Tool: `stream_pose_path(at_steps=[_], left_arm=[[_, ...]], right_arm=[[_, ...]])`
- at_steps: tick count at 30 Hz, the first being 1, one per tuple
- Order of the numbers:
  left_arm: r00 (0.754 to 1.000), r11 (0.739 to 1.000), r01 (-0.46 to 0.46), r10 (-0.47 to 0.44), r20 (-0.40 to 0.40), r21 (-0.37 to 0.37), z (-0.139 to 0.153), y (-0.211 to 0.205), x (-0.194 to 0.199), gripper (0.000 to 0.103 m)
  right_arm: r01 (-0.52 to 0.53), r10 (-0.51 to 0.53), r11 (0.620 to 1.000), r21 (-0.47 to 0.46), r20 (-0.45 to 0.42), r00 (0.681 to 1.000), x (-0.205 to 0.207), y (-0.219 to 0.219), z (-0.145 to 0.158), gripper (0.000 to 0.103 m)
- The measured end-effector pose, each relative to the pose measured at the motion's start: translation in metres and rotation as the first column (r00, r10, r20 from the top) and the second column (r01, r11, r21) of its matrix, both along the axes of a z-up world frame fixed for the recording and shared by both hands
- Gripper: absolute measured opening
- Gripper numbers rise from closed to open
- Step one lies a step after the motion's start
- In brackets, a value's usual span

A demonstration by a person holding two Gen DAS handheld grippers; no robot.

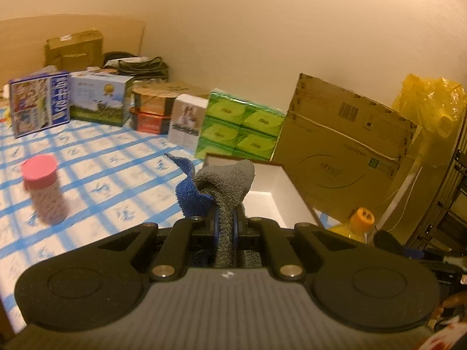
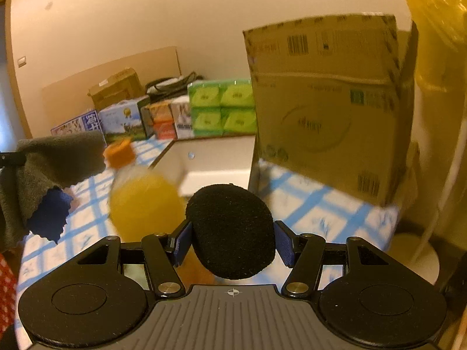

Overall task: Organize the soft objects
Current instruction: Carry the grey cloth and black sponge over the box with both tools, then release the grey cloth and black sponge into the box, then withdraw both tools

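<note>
My left gripper (image 1: 225, 221) is shut on a grey cloth (image 1: 230, 180) with a blue cloth (image 1: 191, 195) bunched against it, both held above the table. Just beyond them stands an open white box (image 1: 271, 186). In the right wrist view the same grey cloth (image 2: 55, 157) and blue cloth (image 2: 49, 215) hang at the left. My right gripper (image 2: 232, 239) is shut on a round black sponge (image 2: 230, 227), its blue pads pressing both sides. The white box (image 2: 210, 157) lies ahead of it, past the orange juice bottle (image 2: 140, 198).
A large cardboard box (image 1: 341, 151) stands right of the white box. Green tissue packs (image 1: 239, 125) and several cartons line the wall. A pink-lidded jar (image 1: 43, 189) stands on the blue checked tablecloth (image 1: 102, 175). The juice bottle's cap (image 1: 362, 218) and a yellow plastic bag (image 1: 432, 108) are at the right.
</note>
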State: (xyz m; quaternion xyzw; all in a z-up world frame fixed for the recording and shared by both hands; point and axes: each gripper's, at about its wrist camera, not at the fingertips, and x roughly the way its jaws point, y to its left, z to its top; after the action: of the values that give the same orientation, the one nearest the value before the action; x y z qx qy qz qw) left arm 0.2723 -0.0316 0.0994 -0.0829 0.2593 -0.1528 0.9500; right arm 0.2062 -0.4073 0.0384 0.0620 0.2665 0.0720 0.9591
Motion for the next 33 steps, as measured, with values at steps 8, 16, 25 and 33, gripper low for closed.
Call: stream_pose_path(at_steps=[8, 16, 25, 33], left_arm=[[0.998, 0.998, 0.057, -0.057, 0.008, 0.006, 0.001, -0.047, 0.077, 0.008], [0.993, 0.993, 0.115, -0.115, -0.036, -0.005, -0.021, -0.1, 0.162, 0.008], [0.986, 0.989, 0.142, -0.138, -0.095, 0.032, -0.06, -0.14, 0.244, 0.008], [0.981, 0.981, 0.155, -0.138, -0.138, 0.119, -0.087, -0.155, 0.283, 0.033]], right_arm=[[-0.053, 0.052, 0.998, 0.032, 0.025, 0.998, 0.087, -0.027, 0.0, 0.059], [-0.137, 0.137, 0.987, 0.088, 0.001, 0.991, 0.178, -0.03, -0.021, 0.059], [-0.175, 0.179, 0.981, 0.082, -0.044, 0.983, 0.252, -0.012, -0.055, 0.059], [-0.13, 0.136, 0.985, 0.113, -0.041, 0.99, 0.289, -0.001, -0.065, 0.073]])
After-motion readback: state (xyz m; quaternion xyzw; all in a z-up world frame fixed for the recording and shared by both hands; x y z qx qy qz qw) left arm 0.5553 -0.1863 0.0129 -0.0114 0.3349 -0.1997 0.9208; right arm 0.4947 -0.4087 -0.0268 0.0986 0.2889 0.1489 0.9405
